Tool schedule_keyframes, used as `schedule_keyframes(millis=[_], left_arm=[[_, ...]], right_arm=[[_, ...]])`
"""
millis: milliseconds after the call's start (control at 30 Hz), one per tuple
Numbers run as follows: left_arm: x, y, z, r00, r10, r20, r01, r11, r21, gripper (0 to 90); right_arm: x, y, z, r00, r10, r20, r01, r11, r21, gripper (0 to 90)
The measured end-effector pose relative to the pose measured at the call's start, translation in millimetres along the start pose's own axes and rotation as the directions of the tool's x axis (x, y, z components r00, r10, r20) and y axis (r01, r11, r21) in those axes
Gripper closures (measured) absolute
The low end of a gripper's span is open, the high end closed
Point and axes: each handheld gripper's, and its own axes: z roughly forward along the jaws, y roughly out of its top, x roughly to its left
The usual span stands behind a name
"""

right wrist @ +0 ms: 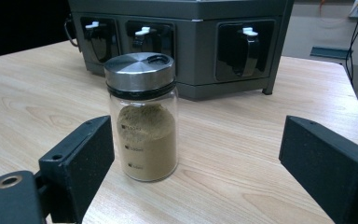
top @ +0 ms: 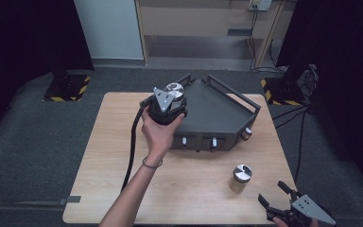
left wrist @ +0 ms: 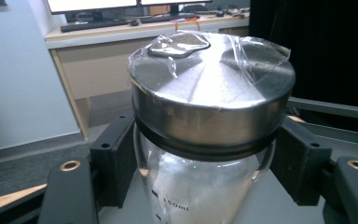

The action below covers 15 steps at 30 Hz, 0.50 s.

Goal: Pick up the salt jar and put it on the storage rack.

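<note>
My left gripper (top: pixel 170 97) is shut on a glass jar (left wrist: pixel 205 140) with a steel lid (top: pixel 174 88) and white contents, held up over the left end of the dark grey rack (top: pixel 217 111). In the left gripper view both pads (left wrist: pixel 116 154) press the glass just under the lid. A second glass jar (top: pixel 240 178) with a steel lid and brown powder (right wrist: pixel 148 140) stands on the wooden table (top: pixel 113 156) at the front right. My right gripper (top: pixel 276 195) rests open at the table's front right corner, its jaws wide apart and pointing at that jar from a short distance.
The rack (right wrist: pixel 186 42) has several slots with white-tipped levers along its front face and a raised rail at the back. A black cable (top: pixel 133 142) trails from the left gripper across the table. Dark floor and stands surround the table.
</note>
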Motion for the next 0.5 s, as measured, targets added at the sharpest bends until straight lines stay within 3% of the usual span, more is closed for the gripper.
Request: schedule_keyframes(millis=[100,267,367,500], left_arm=[[1.5,-1.9,21.4,1.0,0.005,-0.008,-0.005,0.9998,0.018,30.3],[3.6,-9.5,55.4,0.999,-0.023,-0.039,0.025,0.997,0.072,30.3],[4.1,-13.5,68.8,0.9985,0.007,-0.055,-0.001,0.9948,0.101,30.3],[7.1,-16.5,81.3,0.9981,-0.03,-0.053,0.037,0.9899,0.137,30.3]], right_arm=[[-1.0,-0.6,0.0,0.9999,0.012,-0.001,-0.012,1.0,-0.002,10.3],[-2.1,-0.8,2.5,0.9995,0.02,-0.024,-0.02,1.0,-0.004,10.3],[-2.8,-0.8,3.4,0.9989,0.026,-0.039,-0.026,1.0,-0.005,10.3],[-3.8,-1.1,4.4,0.9981,0.031,-0.053,-0.031,0.999,-0.008,10.2]])
